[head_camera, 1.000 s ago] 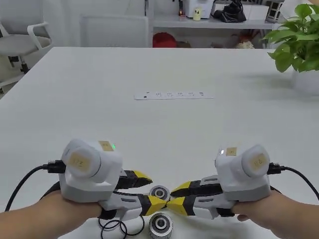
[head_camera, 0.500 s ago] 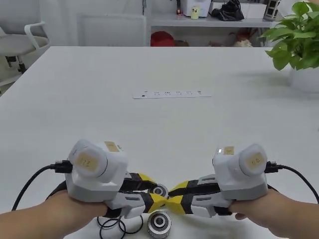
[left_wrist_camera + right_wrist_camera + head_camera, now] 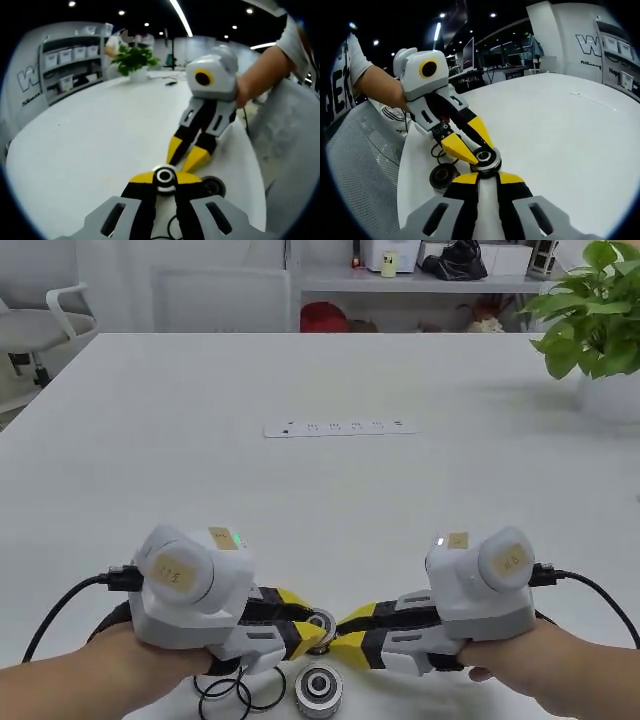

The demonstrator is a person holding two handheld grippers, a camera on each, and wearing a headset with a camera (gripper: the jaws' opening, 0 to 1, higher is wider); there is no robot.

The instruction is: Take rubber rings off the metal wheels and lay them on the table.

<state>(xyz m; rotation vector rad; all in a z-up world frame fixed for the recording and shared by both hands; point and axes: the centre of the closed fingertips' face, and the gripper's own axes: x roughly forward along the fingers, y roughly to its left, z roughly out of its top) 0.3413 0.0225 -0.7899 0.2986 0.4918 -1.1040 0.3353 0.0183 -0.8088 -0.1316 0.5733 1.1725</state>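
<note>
A small metal wheel [image 3: 320,623] with a black rubber ring around it sits between the two grippers near the table's front edge. My left gripper [image 3: 165,177] is shut on this wheel [image 3: 165,176], its yellow tips on either side of it. From the opposite side, my right gripper [image 3: 487,176] has its tips pinched together at the wheel's [image 3: 486,157] rim, on the black ring. A second metal wheel [image 3: 318,687] lies on the table just in front. Loose black rubber rings [image 3: 235,695] lie under the left gripper [image 3: 300,633].
A white power strip [image 3: 338,427] lies across the middle of the white table [image 3: 320,500]. A potted plant [image 3: 590,310] stands at the far right corner. An office chair [image 3: 40,330] is off the left edge, and shelves line the back wall.
The left gripper's jaws, spread apart a second ago, have shut on the wheel. Both grippers have drawn slightly closer together around it.
</note>
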